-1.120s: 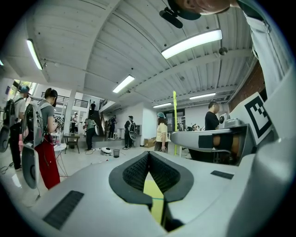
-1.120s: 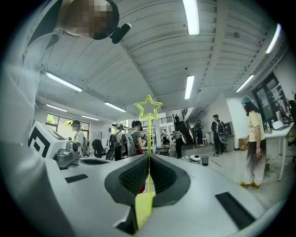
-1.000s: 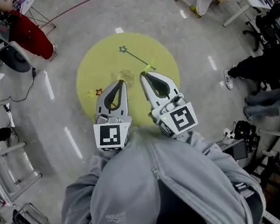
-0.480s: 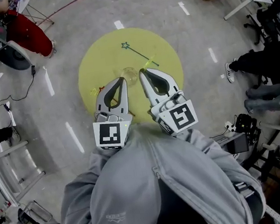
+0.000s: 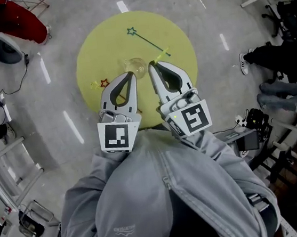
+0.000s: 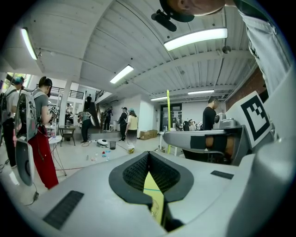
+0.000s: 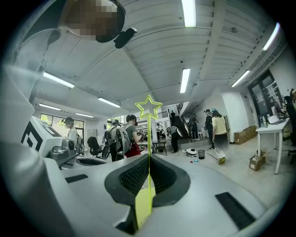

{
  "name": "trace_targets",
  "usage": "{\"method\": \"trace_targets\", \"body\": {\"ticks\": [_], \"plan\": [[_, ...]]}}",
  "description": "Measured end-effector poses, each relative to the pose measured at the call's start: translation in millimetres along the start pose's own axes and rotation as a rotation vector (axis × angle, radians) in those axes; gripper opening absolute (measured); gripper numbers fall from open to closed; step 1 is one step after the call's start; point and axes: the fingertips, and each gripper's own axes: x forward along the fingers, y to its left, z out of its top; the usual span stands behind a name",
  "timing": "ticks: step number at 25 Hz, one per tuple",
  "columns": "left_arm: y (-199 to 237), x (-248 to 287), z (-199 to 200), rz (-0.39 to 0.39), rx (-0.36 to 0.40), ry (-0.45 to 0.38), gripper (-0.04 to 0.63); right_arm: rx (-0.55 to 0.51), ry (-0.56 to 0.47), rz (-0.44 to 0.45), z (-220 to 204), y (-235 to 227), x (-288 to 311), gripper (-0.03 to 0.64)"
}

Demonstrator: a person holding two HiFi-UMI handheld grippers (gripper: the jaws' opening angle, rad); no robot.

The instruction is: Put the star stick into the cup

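A clear cup [image 5: 135, 66] stands near the middle of the round yellow table [image 5: 169, 27]. My right gripper [image 5: 152, 65] is just right of the cup, shut on a yellow-green star stick [image 7: 149, 139]. The stick rises from the jaws with its star on top. My left gripper [image 5: 130, 74] sits just this side of the cup, shut with nothing in it. A dark green star stick [image 5: 144, 38] lies on the far part of the table. An orange star stick [image 5: 101, 83] lies at the table's left edge.
The table stands on a grey floor, with a chair [image 5: 0, 47] at the far left. A person's legs [image 5: 280, 56] and office gear [image 5: 252, 129] are on the right. Several people [image 7: 120, 139] stand in the room behind.
The head view has shifted, so the table sits higher in the picture. Both grippers stay beside the cup, and the right one still holds the stick.
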Motion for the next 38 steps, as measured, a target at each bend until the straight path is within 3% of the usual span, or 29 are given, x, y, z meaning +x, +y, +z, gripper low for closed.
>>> {"method": "trace_targets", "body": {"ticks": [17, 21, 26, 38], "plan": [[32, 37, -119, 0.032, -0.035, 0.101, 0.017, 0.021, 0.026, 0.039, -100, -27, 48, 0.035], [35, 46, -146, 0.010, 0.011, 0.119, 0.017, 0.030, 0.026, 0.049, -125, -31, 54, 0.035], [42, 52, -175, 0.020, 0.008, 0.135, 0.017, 0.043, 0.041, 0.052, -153, -35, 58, 0.035], [46, 64, -217, -0.011, 0.013, 0.164, 0.017, 0.077, 0.077, 0.047, -205, -40, 72, 0.035]]}}
